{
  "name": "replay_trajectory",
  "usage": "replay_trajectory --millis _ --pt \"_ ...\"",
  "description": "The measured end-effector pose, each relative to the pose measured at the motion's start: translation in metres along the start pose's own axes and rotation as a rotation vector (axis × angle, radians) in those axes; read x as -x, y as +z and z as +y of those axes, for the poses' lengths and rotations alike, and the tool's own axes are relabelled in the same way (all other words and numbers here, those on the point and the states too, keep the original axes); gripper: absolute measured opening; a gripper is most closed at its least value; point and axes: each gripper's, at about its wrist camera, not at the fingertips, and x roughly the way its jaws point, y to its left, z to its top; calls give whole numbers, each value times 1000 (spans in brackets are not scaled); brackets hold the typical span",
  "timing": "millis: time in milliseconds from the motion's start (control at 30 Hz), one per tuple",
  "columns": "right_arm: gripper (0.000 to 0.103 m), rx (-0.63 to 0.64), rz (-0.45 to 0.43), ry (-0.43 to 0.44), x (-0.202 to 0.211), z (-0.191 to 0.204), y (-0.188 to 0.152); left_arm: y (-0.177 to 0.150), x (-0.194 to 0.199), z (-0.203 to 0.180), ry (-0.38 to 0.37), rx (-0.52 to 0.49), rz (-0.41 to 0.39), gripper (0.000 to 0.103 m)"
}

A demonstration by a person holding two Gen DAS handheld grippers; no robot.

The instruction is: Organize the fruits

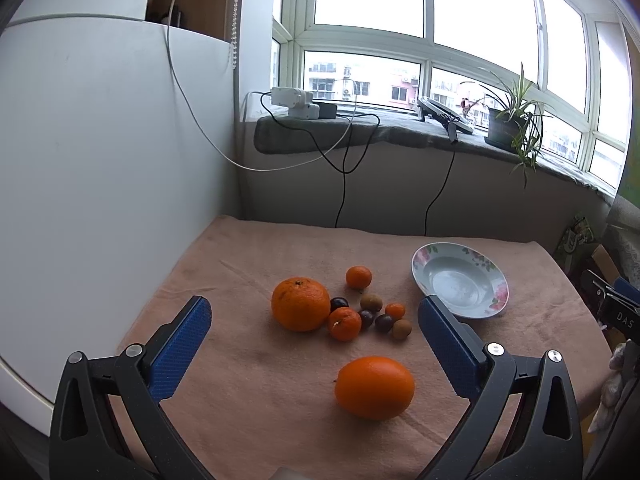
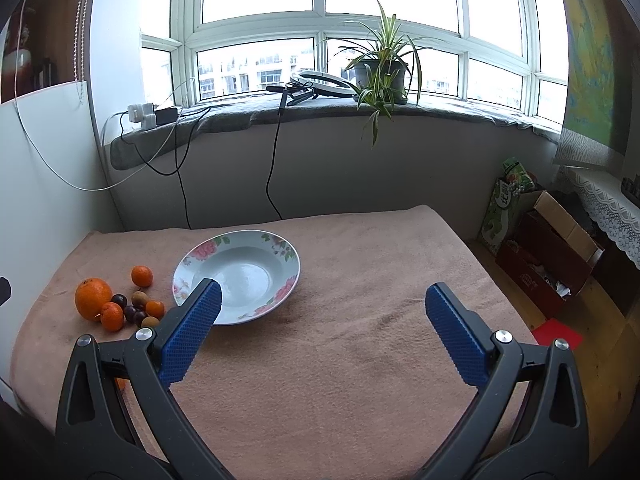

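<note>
Nothing sorted yet, as far as both views show. The flowered plate (image 2: 280,252) sits empty on the pink towel (image 2: 360,360), and every fruit is on the cloth to its left.

Left tongs (image 1: 314,312): jaws spread wide, nothing between them, hanging above the near edge of the towel. Right tongs (image 2: 322,296): also wide open and empty, its left finger (image 2: 192,332) overlapping the plate's near rim in the picture; can't tell if it touches.

Fruit layout in the left wrist view: a smooth orange (image 1: 374,387) lies alone, nearest the left tongs and apart from the rest. Farther back, a big bumpy orange (image 1: 300,303) touches a small mandarin (image 1: 344,323). Around them a cluster: another mandarin (image 1: 358,277) at the back, a tiny orange one (image 1: 395,311), three dark grapes (image 1: 339,304), and two brownish round fruits (image 1: 371,302), maybe longans.

Judgement: task is at the start, all pieces left to move, probably onto the plate. The lone orange looks like the easiest first pick
</note>
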Motion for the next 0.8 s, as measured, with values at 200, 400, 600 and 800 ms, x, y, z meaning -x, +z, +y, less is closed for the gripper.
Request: replay_trajectory --millis 200,400,600,800 --pt "103 1 2 3 0 0 -1 0 0 1 -3 3 2 102" --pt "103 1 4 3 0 3 -1 -1 -2 1 -6 2 6 102" --pt "103 4 4 -2 -1 4 -2 -2 -4 3 -2 10 12 102" --pt "103 -2 13 4 -4 6 -2 -1 -6 7 -3 16 13 102"
